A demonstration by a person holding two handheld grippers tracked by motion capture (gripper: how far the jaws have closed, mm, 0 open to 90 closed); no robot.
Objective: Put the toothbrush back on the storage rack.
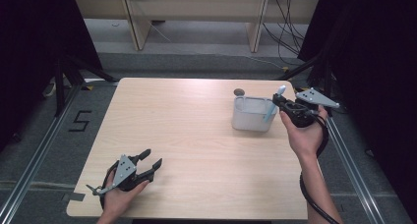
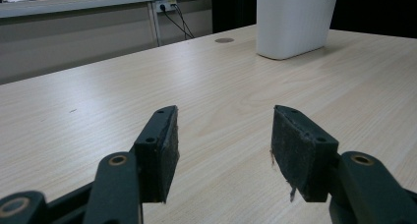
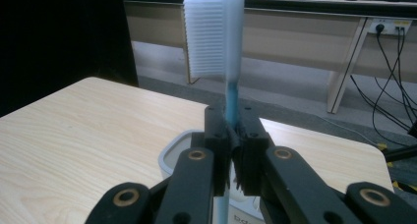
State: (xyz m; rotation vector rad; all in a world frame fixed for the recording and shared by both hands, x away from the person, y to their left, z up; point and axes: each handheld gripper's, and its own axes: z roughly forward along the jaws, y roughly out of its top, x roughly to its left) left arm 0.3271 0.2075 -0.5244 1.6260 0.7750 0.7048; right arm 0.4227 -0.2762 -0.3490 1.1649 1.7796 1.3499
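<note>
A light blue toothbrush point(image 1: 274, 106) with white bristles point(image 3: 206, 32) stands upright, its handle point(image 3: 231, 98) clamped in my right gripper point(image 1: 279, 105), which is shut on it. The brush's lower end hangs over the right side of a white rectangular container point(image 1: 252, 114) at the table's right back part; the same container point(image 3: 172, 160) shows under the jaws in the right gripper view. My left gripper point(image 1: 150, 163) rests near the table's front left, open, with nothing between its pads point(image 2: 160, 150). It looks across the table at the white container point(image 2: 294, 20).
A light wooden table point(image 1: 187, 135) has a round cable hole point(image 1: 239, 92) just behind the container. Dark curtains flank both sides. Metal rails run on the floor beside the table, and desk legs and cables stand behind it.
</note>
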